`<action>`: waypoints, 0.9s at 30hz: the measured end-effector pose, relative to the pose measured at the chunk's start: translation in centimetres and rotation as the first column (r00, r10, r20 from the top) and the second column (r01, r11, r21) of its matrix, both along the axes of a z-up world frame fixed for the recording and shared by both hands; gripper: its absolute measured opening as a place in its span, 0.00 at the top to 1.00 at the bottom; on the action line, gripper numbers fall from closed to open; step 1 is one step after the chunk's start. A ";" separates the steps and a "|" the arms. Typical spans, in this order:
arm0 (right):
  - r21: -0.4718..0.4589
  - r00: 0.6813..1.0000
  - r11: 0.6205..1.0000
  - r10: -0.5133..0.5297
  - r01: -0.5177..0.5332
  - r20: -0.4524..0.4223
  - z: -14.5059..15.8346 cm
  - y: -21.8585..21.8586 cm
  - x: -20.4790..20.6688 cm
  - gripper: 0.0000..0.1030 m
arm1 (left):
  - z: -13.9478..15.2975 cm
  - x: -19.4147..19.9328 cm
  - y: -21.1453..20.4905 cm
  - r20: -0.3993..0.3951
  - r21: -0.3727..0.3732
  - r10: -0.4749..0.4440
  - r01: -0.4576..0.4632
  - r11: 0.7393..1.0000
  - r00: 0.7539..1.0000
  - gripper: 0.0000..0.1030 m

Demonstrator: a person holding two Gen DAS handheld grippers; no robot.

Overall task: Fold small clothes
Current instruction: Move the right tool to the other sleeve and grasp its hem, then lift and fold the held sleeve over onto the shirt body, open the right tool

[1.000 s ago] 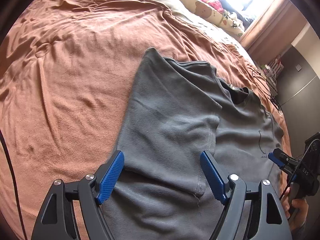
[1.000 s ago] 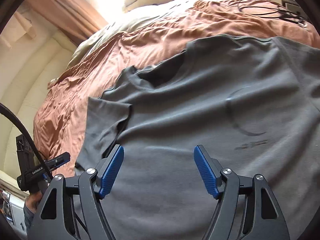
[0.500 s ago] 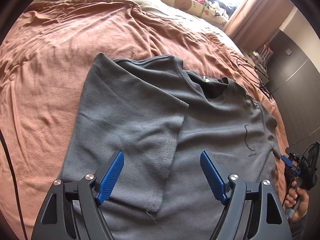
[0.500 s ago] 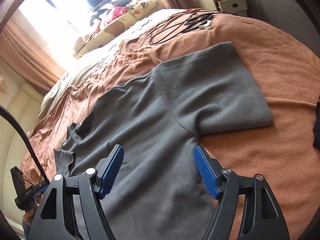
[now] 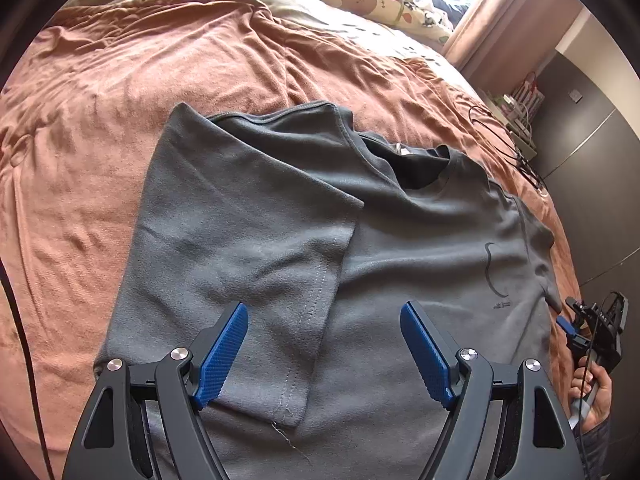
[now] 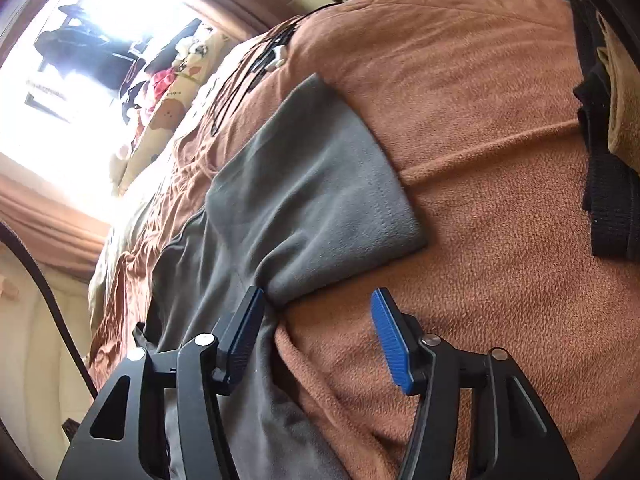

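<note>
Lying collar-far: grey T-shirt (image 5: 400,248)

Matt grey cloth T-shirt (image 5: 248,240)

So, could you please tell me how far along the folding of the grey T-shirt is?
Done: one side of the grey cotton T-shirt lies folded over its body on the brown bedspread. In hand: the right gripper, jaws closing, sits at the flat sleeve. Left: that side's fold, then the rest. The left gripper hovers open.
</note>
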State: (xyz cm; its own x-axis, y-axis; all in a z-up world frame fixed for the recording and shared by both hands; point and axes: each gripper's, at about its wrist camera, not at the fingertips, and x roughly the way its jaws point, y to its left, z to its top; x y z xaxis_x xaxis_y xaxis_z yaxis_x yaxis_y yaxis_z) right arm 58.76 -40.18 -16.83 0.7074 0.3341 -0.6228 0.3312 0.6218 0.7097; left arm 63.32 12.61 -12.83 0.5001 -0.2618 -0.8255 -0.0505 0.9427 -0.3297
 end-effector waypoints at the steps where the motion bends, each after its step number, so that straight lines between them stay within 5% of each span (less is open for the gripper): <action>1: 0.021 1.000 1.000 -0.022 0.022 -0.015 -0.5 -0.4 0.1 0.54 | 0.0 0.0 0.1 0.001 0.000 0.001 -0.001 1.000 1.000 0.22; 6: 0.090 0.995 0.991 -0.102 0.103 -0.016 -1.6 -1.4 0.5 0.63 | -0.2 0.0 0.2 -0.003 0.012 0.001 -0.001 1.000 1.000 0.22; 15: 0.020 0.988 0.988 -0.152 0.153 -0.027 -1.0 -0.7 2.2 0.95 | -0.6 -0.4 0.8 -0.008 0.025 0.010 -0.010 1.000 1.000 0.22; 27: -0.193 0.978 0.981 0.042 -0.002 0.202 8.3 5.0 3.6 0.97 | -0.6 -1.0 2.1 -0.006 0.012 0.038 -0.038 0.999 0.999 0.22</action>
State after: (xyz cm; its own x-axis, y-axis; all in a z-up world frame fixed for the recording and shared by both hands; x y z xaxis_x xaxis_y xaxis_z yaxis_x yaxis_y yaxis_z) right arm 62.40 -35.13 -8.52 0.8203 0.2395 -0.5194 0.1764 0.7579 0.6281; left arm 62.34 14.76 -13.41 0.5046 -0.2324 -0.8315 -0.0886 0.9440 -0.3177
